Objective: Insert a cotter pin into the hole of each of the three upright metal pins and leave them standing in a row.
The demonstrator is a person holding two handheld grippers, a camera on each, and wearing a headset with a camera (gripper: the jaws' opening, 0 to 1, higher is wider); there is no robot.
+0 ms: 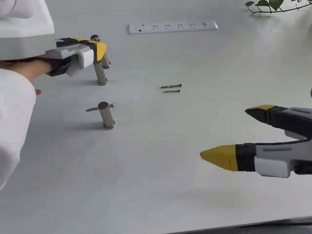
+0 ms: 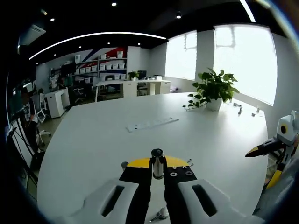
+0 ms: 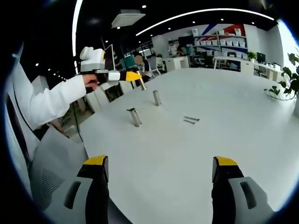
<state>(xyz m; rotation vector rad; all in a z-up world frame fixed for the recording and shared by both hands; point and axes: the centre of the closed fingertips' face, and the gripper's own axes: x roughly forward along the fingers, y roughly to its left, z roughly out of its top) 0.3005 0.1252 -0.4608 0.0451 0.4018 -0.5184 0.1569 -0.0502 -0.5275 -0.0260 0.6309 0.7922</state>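
Note:
My left gripper (image 1: 99, 47) at the far left is shut on the upper part of a metal pin (image 1: 100, 74), which leans a little with its base near the table. In the left gripper view the jaws (image 2: 158, 171) clamp that pin (image 2: 157, 155). A second pin (image 1: 106, 63) stands just behind it. Nearer me stands a third pin (image 1: 106, 116) with a cotter pin (image 1: 92, 108) through its head. Two loose cotter pins (image 1: 171, 87) lie mid-table. My right gripper (image 1: 224, 133) hovers open and holds nothing at the lower right, its jaws (image 3: 161, 161) wide apart.
A white power strip (image 1: 173, 27) lies at the far side of the white table (image 1: 161, 185). A potted plant (image 2: 212, 88) stands at the far right corner, its leaves (image 1: 273, 6) at the top right. A white sleeve (image 1: 12, 117) covers the left edge.

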